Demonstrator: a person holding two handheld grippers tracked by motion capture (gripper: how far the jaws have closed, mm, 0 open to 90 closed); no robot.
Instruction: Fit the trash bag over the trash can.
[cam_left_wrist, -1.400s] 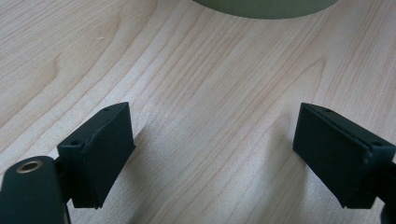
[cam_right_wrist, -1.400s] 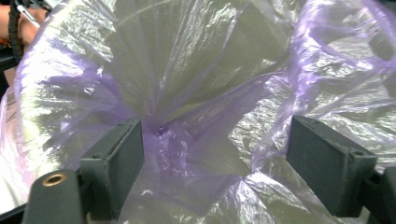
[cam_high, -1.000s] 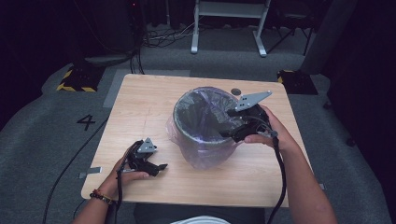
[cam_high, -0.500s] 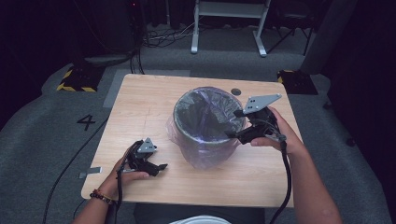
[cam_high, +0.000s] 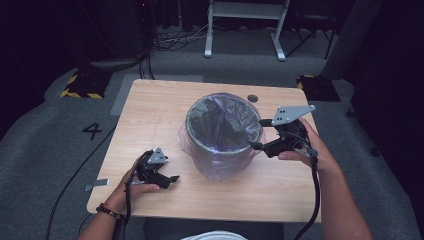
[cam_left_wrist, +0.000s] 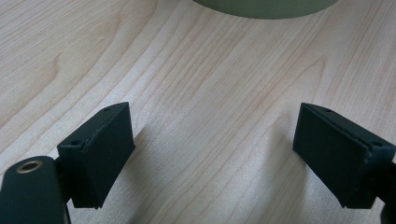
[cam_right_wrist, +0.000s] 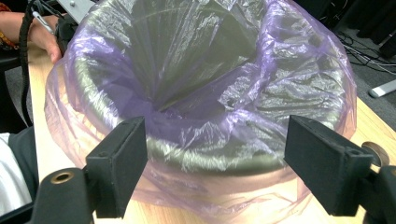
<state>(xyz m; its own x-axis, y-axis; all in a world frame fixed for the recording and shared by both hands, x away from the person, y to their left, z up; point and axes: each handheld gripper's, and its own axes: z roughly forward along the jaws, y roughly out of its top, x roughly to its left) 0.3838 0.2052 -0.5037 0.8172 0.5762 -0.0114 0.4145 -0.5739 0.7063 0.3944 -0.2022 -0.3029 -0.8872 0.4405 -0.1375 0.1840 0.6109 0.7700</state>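
Both tongs are black, the left tongs and right tongs each topped by a grey three-cornered plate dotted with small holes and trailing a black cable, with flat rectangular black pads, while a beaded bracelet circles the person's left wrist.

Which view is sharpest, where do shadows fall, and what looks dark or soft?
Left gripper view: sharp wood grain on the table, soft shadows beside each pad. Right gripper view: the purple bin liner glints, the background is soft. High view: the room around the table is dark.
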